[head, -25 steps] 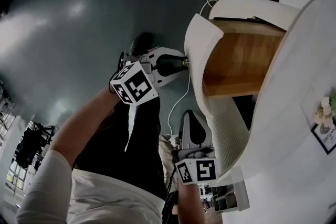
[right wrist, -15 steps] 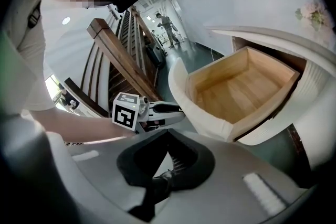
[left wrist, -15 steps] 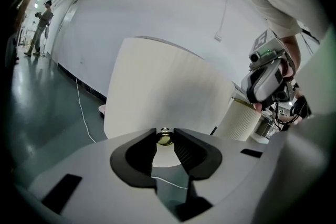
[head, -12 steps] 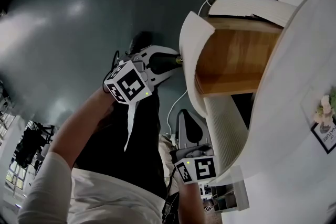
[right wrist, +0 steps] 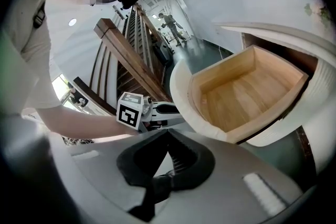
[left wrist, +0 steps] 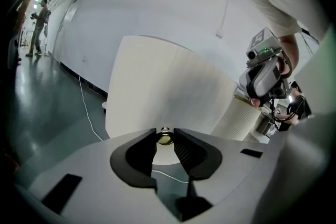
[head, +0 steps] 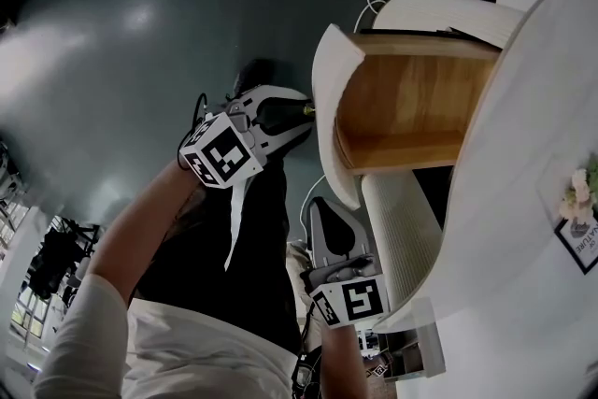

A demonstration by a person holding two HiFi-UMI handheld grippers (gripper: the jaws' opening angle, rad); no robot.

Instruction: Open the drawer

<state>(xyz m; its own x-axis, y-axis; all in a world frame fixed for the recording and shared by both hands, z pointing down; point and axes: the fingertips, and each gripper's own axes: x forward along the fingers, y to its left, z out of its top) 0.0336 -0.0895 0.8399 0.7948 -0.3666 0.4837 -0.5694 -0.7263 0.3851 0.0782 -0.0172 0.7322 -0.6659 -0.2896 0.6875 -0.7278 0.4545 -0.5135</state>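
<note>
A dark grey-green glossy floor [head: 112,61] carries everything here and throws back pale glare from the lights. A thin white cable [left wrist: 86,109] trails loosely across it. A white ribbed round-cornered cabinet [head: 406,229] stands directly on the floor. The cabinet's smooth white top [head: 523,201] serves as a worktop, with a small dark-framed card [head: 579,243] and a little bunch of pale flowers [head: 579,192] near its far edge.

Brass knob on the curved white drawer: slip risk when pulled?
Likely slippery: the small round brass knob is smooth shiny metal, and the left claw grips it only at its tips. The wood-lined white drawer looks empty, so likely light.
</note>
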